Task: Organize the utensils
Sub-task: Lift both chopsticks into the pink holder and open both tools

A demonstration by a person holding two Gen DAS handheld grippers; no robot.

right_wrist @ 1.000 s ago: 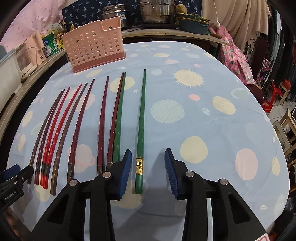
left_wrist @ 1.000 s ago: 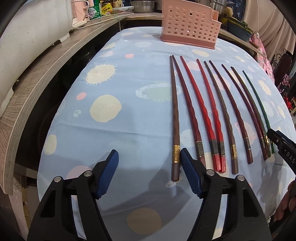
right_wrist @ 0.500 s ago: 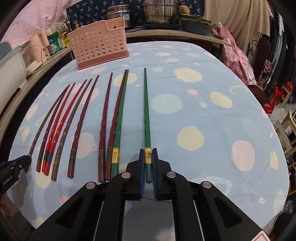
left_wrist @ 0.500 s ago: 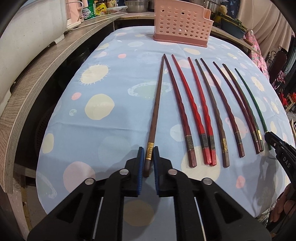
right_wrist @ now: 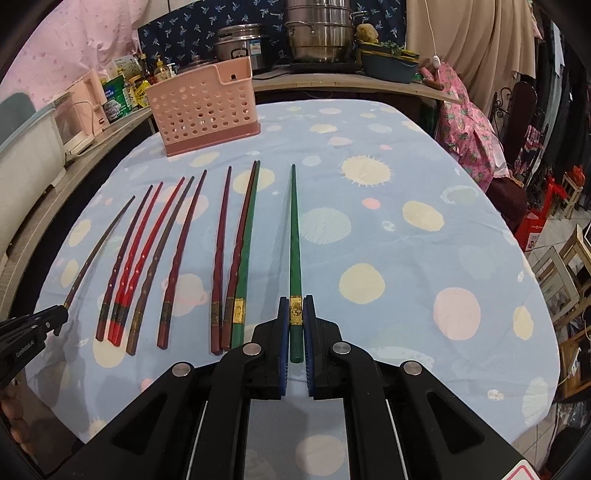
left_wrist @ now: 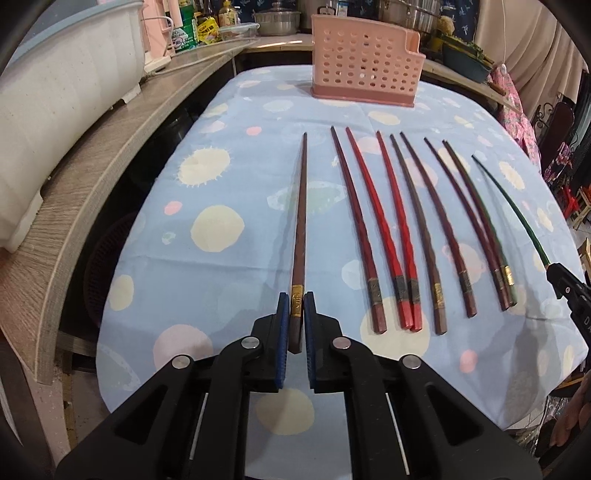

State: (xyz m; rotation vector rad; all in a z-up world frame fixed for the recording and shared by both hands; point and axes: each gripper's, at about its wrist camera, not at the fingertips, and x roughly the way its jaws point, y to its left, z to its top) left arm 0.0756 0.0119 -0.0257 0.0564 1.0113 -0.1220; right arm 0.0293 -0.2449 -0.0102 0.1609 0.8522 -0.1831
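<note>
My left gripper (left_wrist: 295, 306) is shut on a brown chopstick (left_wrist: 300, 221) near its gold band and holds it lifted off the cloth, tip pointing away. My right gripper (right_wrist: 295, 310) is shut on a green chopstick (right_wrist: 294, 236) the same way; it also shows at the right edge of the left wrist view (left_wrist: 517, 214). Several red, dark red, brown and one green chopstick (left_wrist: 399, 236) lie side by side on the cloth between the two grippers. A pink perforated utensil holder (left_wrist: 364, 70) stands at the table's far end and shows in the right wrist view too (right_wrist: 207, 110).
The table carries a blue cloth with pale dots (left_wrist: 221, 229). A wooden counter (left_wrist: 92, 173) with a white bin (left_wrist: 55, 110) runs along the left. Pots (right_wrist: 317, 33) and jars stand on the far counter. Chairs and clutter (right_wrist: 554, 206) stand on the right.
Both grippers closed on the outermost chopsticks, then lifted them off the cloth. The brown one moved left away from the row, the green one right.
</note>
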